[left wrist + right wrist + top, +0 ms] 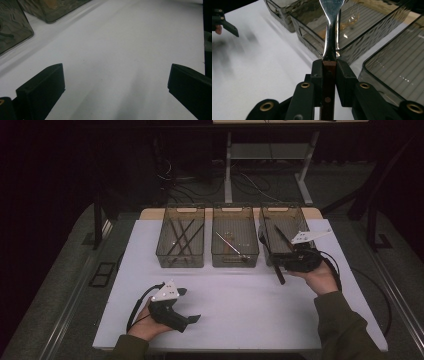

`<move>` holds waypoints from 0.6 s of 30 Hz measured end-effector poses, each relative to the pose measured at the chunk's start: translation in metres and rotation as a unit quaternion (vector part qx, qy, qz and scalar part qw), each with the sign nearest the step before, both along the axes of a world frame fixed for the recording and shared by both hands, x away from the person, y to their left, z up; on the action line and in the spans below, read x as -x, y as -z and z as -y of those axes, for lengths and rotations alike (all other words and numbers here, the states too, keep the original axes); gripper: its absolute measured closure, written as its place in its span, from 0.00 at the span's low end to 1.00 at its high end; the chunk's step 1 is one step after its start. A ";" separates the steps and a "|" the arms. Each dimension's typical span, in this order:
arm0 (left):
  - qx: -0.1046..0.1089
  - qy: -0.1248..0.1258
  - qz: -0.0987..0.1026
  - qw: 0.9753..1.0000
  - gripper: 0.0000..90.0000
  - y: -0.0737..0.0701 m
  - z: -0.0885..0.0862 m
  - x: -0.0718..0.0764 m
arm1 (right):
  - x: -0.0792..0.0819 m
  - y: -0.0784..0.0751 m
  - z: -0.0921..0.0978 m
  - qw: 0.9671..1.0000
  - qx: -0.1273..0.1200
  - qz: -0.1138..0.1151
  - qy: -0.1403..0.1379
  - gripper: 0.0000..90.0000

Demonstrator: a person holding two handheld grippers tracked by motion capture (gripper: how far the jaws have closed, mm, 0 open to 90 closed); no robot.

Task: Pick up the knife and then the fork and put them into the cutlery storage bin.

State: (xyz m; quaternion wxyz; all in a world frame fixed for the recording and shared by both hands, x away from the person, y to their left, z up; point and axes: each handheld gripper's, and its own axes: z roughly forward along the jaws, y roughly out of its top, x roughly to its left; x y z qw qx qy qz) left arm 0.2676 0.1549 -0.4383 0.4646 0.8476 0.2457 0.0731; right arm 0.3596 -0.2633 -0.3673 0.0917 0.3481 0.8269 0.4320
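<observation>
Right now I hold my right gripper [329,72] clamped on the wooden-handled steel utensil [330,30], blade aimed far toward the smoky plastic bins [362,32]; left gripper [115,82] idles wide.

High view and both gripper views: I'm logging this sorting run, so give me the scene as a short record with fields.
surface: white table
containers: three smoked clear bins in a row, left bin, middle bin, right bin
left bin contents: dark sticks
middle bin contents: one metal utensil
left gripper: open, holding nothing, low over the table
right gripper: shut on wooden-handled utensil, by the right bin
utensil head: out of frame
</observation>
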 end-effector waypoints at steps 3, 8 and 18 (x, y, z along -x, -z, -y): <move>0.001 0.000 -0.001 1.000 0.00 0.000 0.000 0.000 | 0.000 -0.003 0.005 1.000 -0.007 0.011 0.008 0.85; 0.002 0.000 -0.001 1.000 0.00 0.000 0.000 0.000 | 0.001 -0.009 0.014 0.999 -0.020 0.023 0.025 0.85; 0.006 -0.003 -0.003 1.000 0.00 0.000 0.002 0.000 | -0.003 -0.022 0.031 0.996 -0.033 0.050 0.062 0.85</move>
